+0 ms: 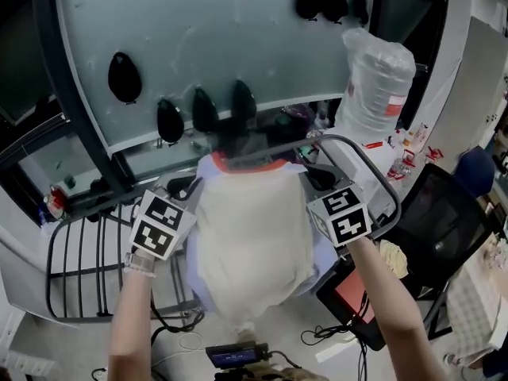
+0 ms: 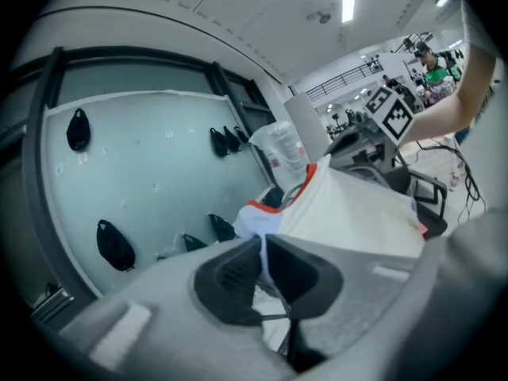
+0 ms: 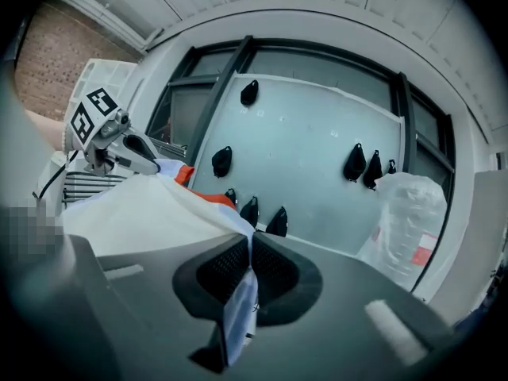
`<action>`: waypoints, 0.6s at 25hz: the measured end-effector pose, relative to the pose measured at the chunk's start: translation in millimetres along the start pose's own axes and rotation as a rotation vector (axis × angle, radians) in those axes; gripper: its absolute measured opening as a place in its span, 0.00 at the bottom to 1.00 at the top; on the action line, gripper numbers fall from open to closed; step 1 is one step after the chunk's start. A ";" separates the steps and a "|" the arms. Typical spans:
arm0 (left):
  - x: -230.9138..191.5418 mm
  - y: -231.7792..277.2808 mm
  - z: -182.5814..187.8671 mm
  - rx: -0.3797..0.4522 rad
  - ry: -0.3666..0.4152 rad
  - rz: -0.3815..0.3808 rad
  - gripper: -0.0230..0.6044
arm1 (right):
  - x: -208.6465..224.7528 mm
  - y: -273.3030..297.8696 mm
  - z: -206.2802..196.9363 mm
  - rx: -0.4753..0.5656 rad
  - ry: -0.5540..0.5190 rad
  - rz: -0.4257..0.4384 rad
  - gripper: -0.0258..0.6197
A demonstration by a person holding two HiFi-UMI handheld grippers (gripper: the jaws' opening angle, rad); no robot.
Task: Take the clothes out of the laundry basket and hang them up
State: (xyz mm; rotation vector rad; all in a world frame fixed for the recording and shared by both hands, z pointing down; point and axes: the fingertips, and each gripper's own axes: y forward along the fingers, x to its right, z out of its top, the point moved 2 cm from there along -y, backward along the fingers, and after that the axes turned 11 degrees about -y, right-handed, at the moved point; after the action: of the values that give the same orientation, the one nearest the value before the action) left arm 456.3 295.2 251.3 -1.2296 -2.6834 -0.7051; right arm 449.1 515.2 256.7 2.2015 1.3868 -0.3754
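- Pale board with black hooks faces me.
- Left gripper and right gripper each pinch the white shirt, spread between them.
- I'd hold it taut, collar aimed at a hook.

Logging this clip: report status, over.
Left gripper shut on shirt. Right gripper shut on shirt. Shirt spread between them, facing hooks. No obstruction seen.

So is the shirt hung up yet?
Not yet. The white shirt with an orange collar is already lifted up. It is stretched between the left gripper and right gripper, both shut on its sides. Left to do: getting it onto one of the black pegs on the pale wall panel.
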 end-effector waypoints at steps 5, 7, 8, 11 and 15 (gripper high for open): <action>-57.6 47.0 0.4 0.038 -0.120 0.004 0.06 | 25.9 73.5 6.7 -0.030 -0.012 -0.011 0.06; -77.1 63.3 -3.3 0.046 -0.146 0.015 0.06 | 35.6 103.3 10.9 -0.036 -0.034 -0.013 0.06; -85.9 70.6 -5.4 0.049 -0.154 0.022 0.06 | 39.7 118.2 12.5 -0.040 -0.049 -0.013 0.06; -111.7 90.1 -10.8 0.059 -0.175 0.053 0.06 | 47.2 158.6 17.0 -0.055 -0.095 -0.001 0.06; -139.5 120.1 -30.3 0.031 -0.202 0.091 0.06 | 47.8 208.6 11.3 -0.085 -0.146 0.022 0.06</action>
State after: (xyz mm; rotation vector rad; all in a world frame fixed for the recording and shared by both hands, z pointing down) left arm 635.3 253.1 282.8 -1.4783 -2.7611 -0.5520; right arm 657.6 472.0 280.5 2.0749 1.2764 -0.4517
